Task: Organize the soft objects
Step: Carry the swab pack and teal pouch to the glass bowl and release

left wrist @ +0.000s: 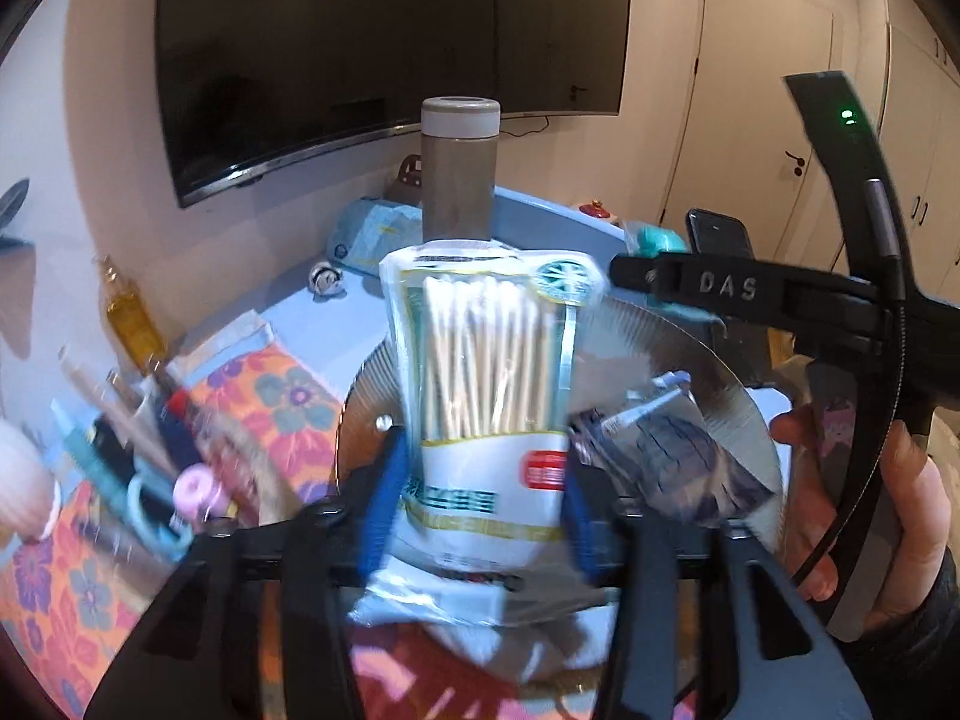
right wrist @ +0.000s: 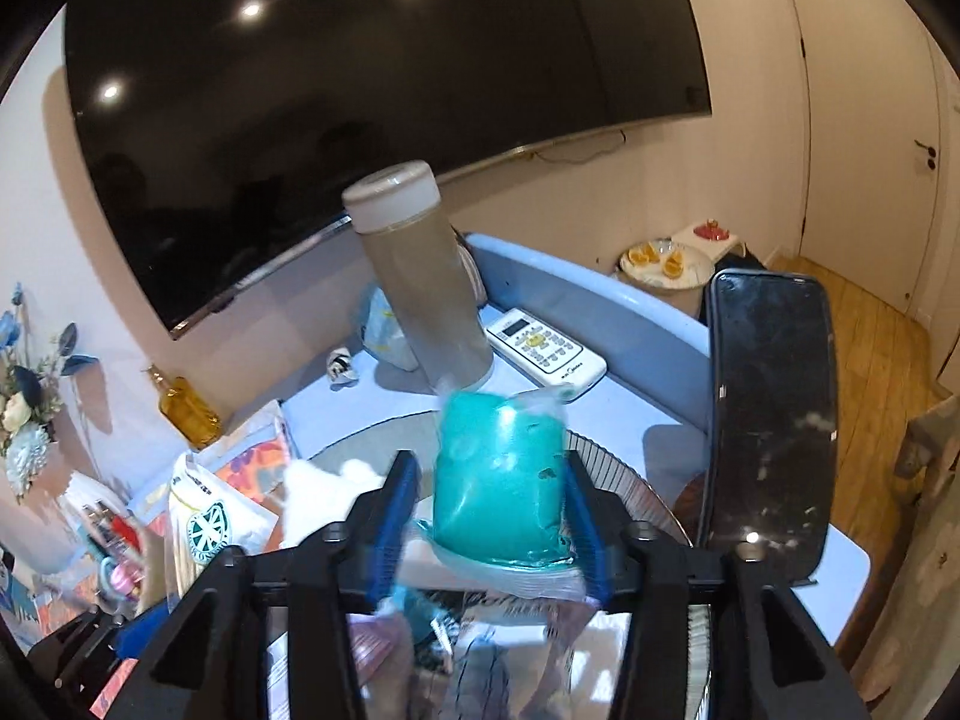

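A clear pack of cotton swabs (left wrist: 492,360) stands upright between the blue pads of my left gripper (left wrist: 486,462), blurred; the pads do not press it, so the gripper is open. It hangs over a round silvery basket (left wrist: 720,360) that holds a dark patterned packet (left wrist: 678,462) and something white. In the right wrist view a teal soft lump in a clear bag (right wrist: 501,480) sits between the fingers of my right gripper (right wrist: 489,468). A gap shows at the left pad, so this gripper is open. The basket's ribbed rim (right wrist: 618,468) lies just beyond. The swab pack (right wrist: 204,522) shows at lower left.
A tall grey flask (left wrist: 459,174) stands behind the basket on the blue table (right wrist: 660,324), with a white remote (right wrist: 543,351) beside it. A floral cloth (left wrist: 270,396), scissors and pens (left wrist: 150,480) and a yellow bottle (left wrist: 129,318) crowd the left. A phone (right wrist: 771,414) rides on the right gripper.
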Motion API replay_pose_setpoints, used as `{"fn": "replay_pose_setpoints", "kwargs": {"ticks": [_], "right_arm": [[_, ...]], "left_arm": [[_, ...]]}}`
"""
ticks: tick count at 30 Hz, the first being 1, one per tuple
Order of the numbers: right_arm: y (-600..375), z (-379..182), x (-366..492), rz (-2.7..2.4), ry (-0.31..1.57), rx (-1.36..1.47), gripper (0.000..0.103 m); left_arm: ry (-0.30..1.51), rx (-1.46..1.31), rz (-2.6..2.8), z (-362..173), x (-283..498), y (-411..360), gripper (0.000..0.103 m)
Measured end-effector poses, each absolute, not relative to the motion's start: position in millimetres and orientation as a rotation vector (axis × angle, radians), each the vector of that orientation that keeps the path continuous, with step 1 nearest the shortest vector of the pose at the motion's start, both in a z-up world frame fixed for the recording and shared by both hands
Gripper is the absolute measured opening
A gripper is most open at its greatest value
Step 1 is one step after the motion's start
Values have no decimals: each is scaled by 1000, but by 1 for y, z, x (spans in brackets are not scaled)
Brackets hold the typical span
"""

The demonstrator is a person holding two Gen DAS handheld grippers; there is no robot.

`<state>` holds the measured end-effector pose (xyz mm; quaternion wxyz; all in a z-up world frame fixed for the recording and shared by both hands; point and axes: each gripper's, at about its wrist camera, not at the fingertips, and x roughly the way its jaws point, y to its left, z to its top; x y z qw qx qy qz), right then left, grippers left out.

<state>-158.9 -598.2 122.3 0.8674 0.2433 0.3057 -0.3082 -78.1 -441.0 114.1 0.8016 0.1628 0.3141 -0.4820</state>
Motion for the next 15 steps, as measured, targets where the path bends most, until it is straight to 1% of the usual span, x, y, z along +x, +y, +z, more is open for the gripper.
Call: {"fn": "replay_pose_setpoints", "kwargs": {"ticks": [1, 2, 4, 6, 10, 15], "right_arm": [[-603, 119, -157, -639, 652, 525, 65], [-606, 117, -157, -627, 653, 542, 65], [-609, 114, -157, -615, 662, 543, 65], [-606, 112, -158, -607, 668, 533, 65], [-595, 114, -161, -590, 673, 510, 65], [-575, 130, -176, -576, 640, 505, 65]], "left_arm": [[669, 355, -1039, 114, -78, -444, 61], [669, 358, -1046, 114, -78, -446, 66], [675, 350, -1083, 115, -83, -447, 82], [645, 359, -1071, 117, -89, -444, 87], [654, 354, -1061, 116, -87, -441, 87], [684, 295, -1065, 122, -82, -421, 87]]}}
